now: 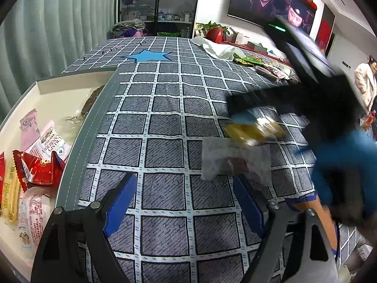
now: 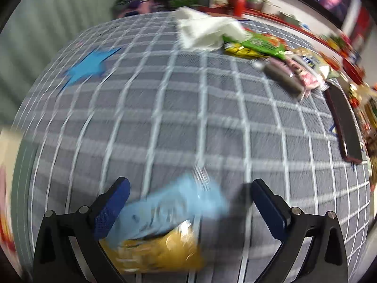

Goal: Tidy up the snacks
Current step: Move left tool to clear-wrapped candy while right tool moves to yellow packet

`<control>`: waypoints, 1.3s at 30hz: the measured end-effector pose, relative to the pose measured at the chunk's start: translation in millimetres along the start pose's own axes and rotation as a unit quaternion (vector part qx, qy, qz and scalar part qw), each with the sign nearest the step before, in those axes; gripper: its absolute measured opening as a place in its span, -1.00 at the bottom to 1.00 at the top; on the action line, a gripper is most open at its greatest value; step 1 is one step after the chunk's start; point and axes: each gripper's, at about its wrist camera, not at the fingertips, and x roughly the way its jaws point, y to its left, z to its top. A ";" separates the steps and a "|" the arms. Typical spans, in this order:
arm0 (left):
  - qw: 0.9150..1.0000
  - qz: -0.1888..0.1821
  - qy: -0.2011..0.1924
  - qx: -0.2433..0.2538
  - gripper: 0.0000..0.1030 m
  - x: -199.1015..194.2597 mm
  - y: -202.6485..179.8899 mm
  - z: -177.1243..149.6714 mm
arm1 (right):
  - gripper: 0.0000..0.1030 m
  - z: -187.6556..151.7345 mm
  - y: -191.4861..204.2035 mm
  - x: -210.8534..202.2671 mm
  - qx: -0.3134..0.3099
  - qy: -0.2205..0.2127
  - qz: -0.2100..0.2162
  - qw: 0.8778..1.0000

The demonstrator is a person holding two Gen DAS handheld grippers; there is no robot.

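The whole right wrist view is smeared by motion, so the blue-and-yellow packet [image 2: 165, 224] between the fingers can't be read, and contact with the pads can't be made out. In the left wrist view the right gripper [image 1: 294, 108] is blurred too. The snack box [image 1: 92, 127] at the bedspread's left edge is cut off by the frame.

Two grippers [image 1: 183, 198] [image 2: 188, 207], each with two blue-padded fingers [image 1: 121, 202]. One cream tray [image 1: 70, 80] containing roughly seven wrapped snacks [image 1: 40, 169]; exact count unclear. One blue-and-yellow packet [image 2: 165, 226]. One clear-wrapped snack [image 1: 233, 162]. One blue star [image 1: 147, 55]. One white cloth [image 2: 205, 31].
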 end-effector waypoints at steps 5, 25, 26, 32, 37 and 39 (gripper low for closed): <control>1.000 0.006 0.002 0.005 0.68 2.3 -1.9 1.1 | 1.00 -70.6 -8.5 -33.5 -0.031 0.000 0.017 0.999; 0.998 0.036 0.030 0.050 1.00 16.1 -14.4 1.8 | 1.00 -142.4 -64.2 -63.9 0.001 -0.082 0.010 0.997; 0.998 0.036 0.029 0.050 1.00 16.1 -14.9 1.8 | 1.00 -142.4 -64.2 -64.0 0.001 -0.081 0.010 0.997; 0.998 0.036 0.029 0.050 1.00 16.0 -14.8 1.3 | 1.00 -143.4 -64.2 -64.9 0.001 -0.082 0.011 0.997; 0.998 0.036 0.029 0.050 1.00 16.3 -14.7 1.2 | 1.00 -143.7 -64.6 -64.9 0.000 -0.082 0.011 0.997; 0.998 0.036 0.029 0.050 1.00 16.0 -14.7 1.3 | 1.00 -144.0 -64.5 -64.9 0.000 -0.082 0.011 0.997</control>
